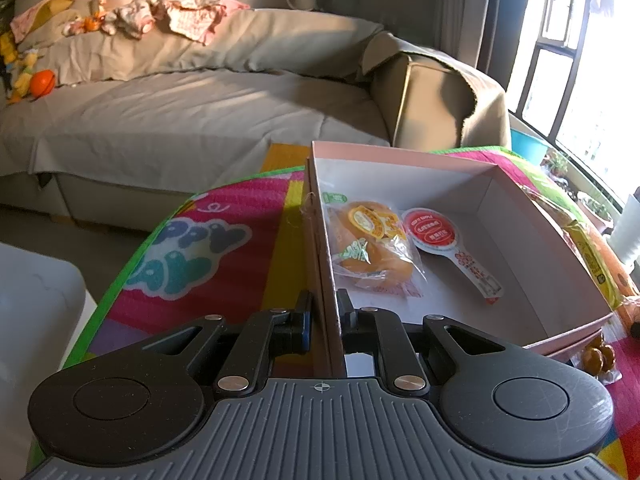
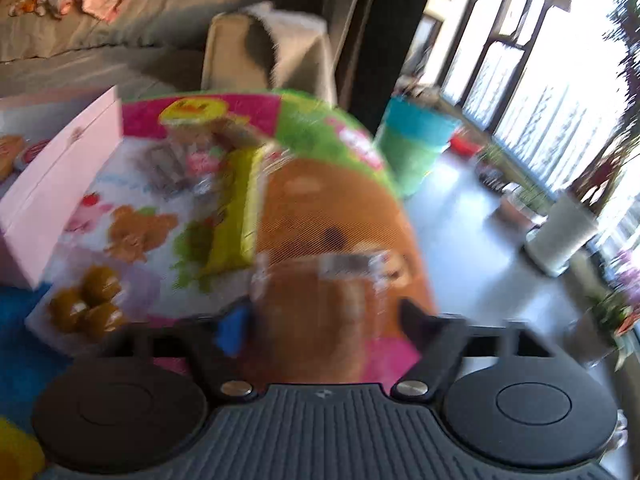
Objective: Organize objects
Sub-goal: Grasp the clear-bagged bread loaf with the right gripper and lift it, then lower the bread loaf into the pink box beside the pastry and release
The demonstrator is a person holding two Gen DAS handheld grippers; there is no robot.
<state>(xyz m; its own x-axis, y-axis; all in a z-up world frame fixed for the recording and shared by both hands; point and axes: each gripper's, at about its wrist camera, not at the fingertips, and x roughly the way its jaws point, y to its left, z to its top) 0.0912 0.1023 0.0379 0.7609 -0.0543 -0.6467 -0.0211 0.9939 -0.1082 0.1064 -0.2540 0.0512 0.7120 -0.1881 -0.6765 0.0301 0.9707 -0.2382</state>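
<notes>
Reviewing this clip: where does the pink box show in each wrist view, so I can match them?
Left wrist: the pink box fills centre to right, its near wall pinched by the left gripper.
Right wrist: its outer wall at the left edge, blurred.
Shared landmark: the round brown snacks beside the box.

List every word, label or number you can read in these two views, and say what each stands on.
"PPY" above "ABY", first letters hidden: play mat.
"KEEP IT SIMPLE": red round label in the pink box.
Bun wrapper: yellow and green labels, print too small to read.
White tag below the red label: too small.
Yellow packet beside the box: too small.
Right wrist view: everything blurred, nothing readable.
</notes>
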